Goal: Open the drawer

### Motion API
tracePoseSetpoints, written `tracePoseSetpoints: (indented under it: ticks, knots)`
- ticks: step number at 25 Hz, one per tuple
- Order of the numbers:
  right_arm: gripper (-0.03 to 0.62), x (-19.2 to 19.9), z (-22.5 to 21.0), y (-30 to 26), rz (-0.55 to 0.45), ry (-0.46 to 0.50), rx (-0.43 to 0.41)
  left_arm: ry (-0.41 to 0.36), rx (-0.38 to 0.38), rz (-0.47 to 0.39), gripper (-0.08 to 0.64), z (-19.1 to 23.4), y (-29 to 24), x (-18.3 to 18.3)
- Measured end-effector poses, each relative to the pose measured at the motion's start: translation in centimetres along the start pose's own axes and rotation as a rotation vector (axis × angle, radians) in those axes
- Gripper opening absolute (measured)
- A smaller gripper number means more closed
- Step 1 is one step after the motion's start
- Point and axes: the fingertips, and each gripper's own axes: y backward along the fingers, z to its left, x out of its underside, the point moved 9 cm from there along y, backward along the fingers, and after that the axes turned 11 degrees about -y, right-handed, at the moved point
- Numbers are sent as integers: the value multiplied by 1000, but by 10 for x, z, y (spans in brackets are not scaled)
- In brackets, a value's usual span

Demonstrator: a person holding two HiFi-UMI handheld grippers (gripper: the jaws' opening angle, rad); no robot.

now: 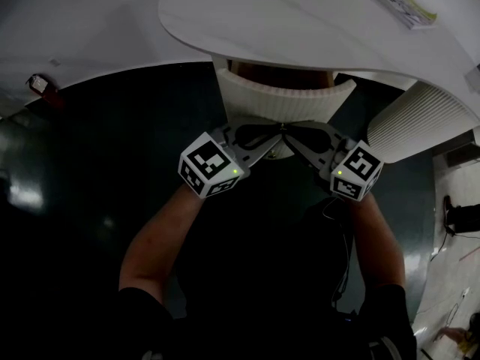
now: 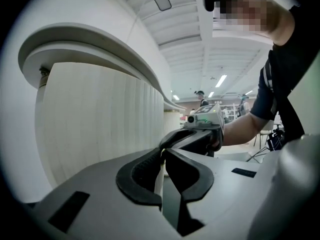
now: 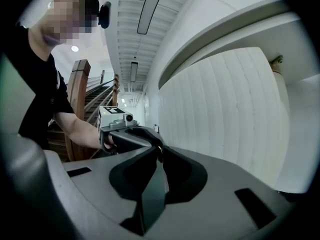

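So the drawer (image 1: 271,102) is the curved one with the white fluted front, tucked under the near edge of the round white tabletop (image 1: 300,28), about the middle of that edge. From above I can see a strip of brown inside behind the front, so I'd guess it's out a little but nowhere near open. The person has both tools at the middle of the front, tip to tip. The left tool (image 1: 274,132) is clenched, with its jaws meeting at the tips and nothing I'd call gripped. The right tool (image 1: 292,132) is the same, jaws pressed together. There's a pale blob right under the tips that might be a knob or tab, but I honestly can't tell, and neither tool's own camera settles it. As for handling, the front looks rigid and smooth-ish, and the ribs run vertically, so they won't help a straight pull and pinching the face would probably just slip. I'd hook the top lip or whatever pull sits in the center. A curved drawer likely wants an even, straight tug from the middle or it'll bind. It doesn't look heavy. At the far edge of the tabletop there's a booklet (image 1: 397,4), well clear of all this.
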Motion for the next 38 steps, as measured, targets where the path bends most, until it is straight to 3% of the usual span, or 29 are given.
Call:
tracePoseSetpoints:
  ticks: [21,26,38]
  knots:
    - [18,23,85,37,31,92,-98,17,14,-36,29,-91,37,-7]
    - [18,26,103,42,17,92,-107,-28,28,-3,29,-106,46,-12]
    - [18,34,126,54,7,75,-118,23,58,-38,29,-130,54,-13]
